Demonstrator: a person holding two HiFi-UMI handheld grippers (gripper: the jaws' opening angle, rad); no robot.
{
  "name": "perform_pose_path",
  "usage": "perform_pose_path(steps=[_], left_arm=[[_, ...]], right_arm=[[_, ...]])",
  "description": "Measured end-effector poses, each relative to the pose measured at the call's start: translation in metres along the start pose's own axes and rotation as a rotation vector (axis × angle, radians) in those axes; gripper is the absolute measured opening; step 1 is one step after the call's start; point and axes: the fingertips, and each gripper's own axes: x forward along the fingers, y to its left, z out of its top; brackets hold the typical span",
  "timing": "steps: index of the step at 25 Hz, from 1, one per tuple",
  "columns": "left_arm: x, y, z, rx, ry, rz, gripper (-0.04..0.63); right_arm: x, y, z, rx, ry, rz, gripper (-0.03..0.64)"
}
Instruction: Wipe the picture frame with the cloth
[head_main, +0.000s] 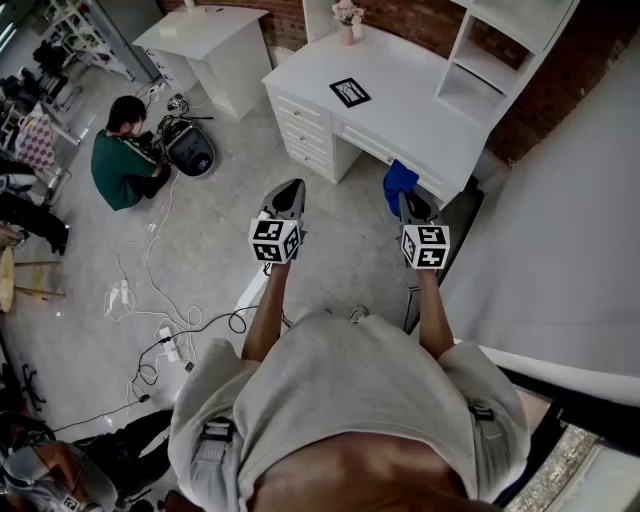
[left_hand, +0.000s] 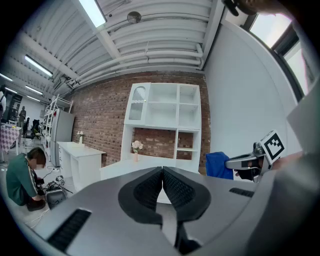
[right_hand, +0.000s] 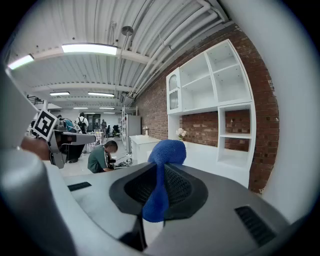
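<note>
left claw jaws together, empty | blue cloth at right claw tip | white shelf unit ahead

You stand on a pale grey floor before a white desk with drawers, set against a red brick wall, with a white shelf unit on its right end. A second white table stands further left, a plain white wall closes your right side, and loose cables lie on the floor. Above you, strip lights shine from a white ribbed ceiling.
</note>
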Motion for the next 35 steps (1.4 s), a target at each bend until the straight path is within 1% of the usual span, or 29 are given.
perform_pose_path(steps=[6, 18, 29, 35], left_arm=[[0.003, -0.001, 0.001, -0.001, 0.006, 0.002, 0.018], [0.01, -0.021, 0.001, 0.003, 0.01, 0.012, 0.018], [0.027, -0.047, -0.004, 0.001, 0.012, 0.051, 0.018], [0.037, -0.047, -0.018, -0.013, 0.034, 0.075, 0.018]], right_arm=[[0.002, -0.002, -0.004, 0.001, 0.008, 0.008, 0.058], [-0.001, -0.018, 0.0, 0.008, -0.005, 0.031, 0.058], [0.002, -0.045, -0.004, 0.003, -0.003, 0.076, 0.058], [0.017, -0.056, -0.012, 0.008, 0.005, 0.098, 0.058]])
